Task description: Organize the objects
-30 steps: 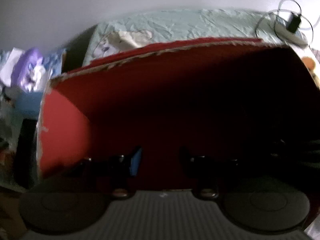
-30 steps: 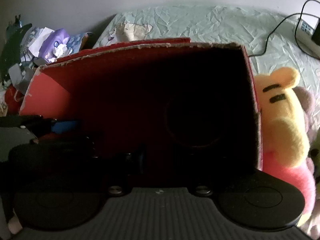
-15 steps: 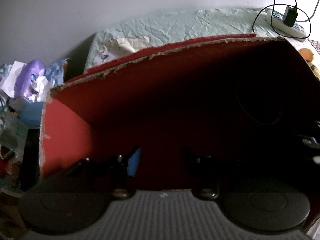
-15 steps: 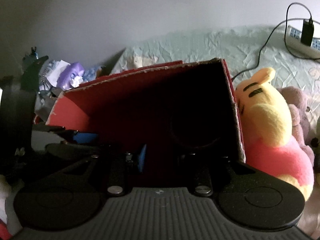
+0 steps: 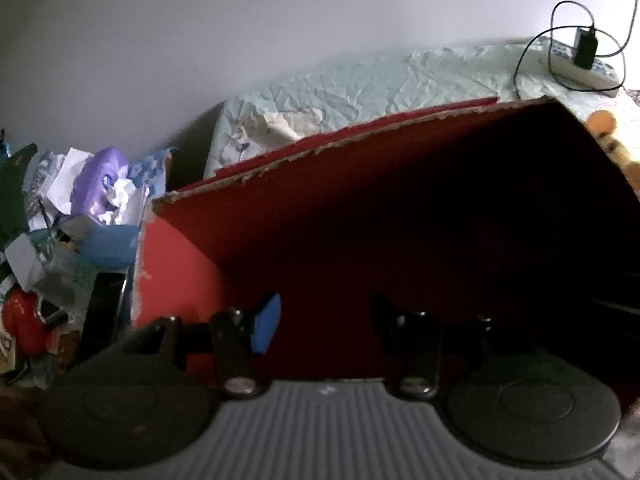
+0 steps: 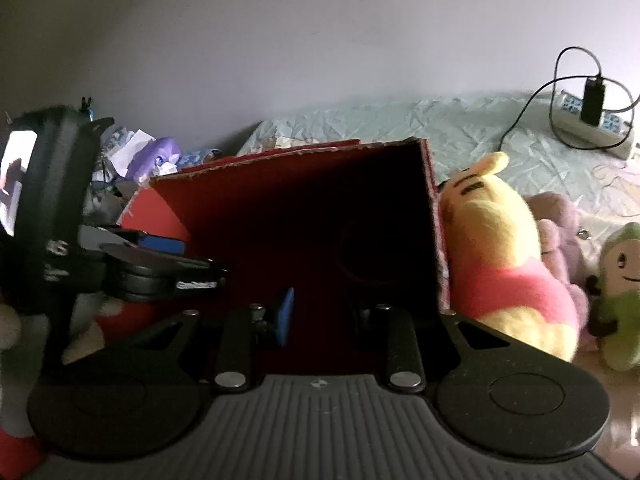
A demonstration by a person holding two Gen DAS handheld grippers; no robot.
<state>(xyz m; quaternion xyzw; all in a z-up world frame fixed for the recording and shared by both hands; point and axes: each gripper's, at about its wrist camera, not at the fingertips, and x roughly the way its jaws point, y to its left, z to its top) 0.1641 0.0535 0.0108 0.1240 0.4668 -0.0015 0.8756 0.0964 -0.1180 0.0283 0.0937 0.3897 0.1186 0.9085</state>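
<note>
Both grippers have drawn back from the red cardboard box since a second ago, so more wall and bed now show above its torn rim. Seen from the right wrist, the right gripper points level into the dark open mouth of the box, its two black fingers spread apart with nothing between them; the blue pad on the left finger is plain to see. At nine o'clock in that view the left gripper reaches in sideways, its tips at the box's left wall. From the left wrist, the left gripper is likewise spread wide and empty, aimed at the red inner wall. The box lies on its side on the crumpled pale green bedsheet. Touching its right wall, at three o'clock, lies a yellow plush bear in a pink shirt, with a purple plush toy behind it and a green plush figure further right. A white power strip with a black charger sits at two o'clock. Crumpled papers and purple packaging are heaped at nine o'clock.
</note>
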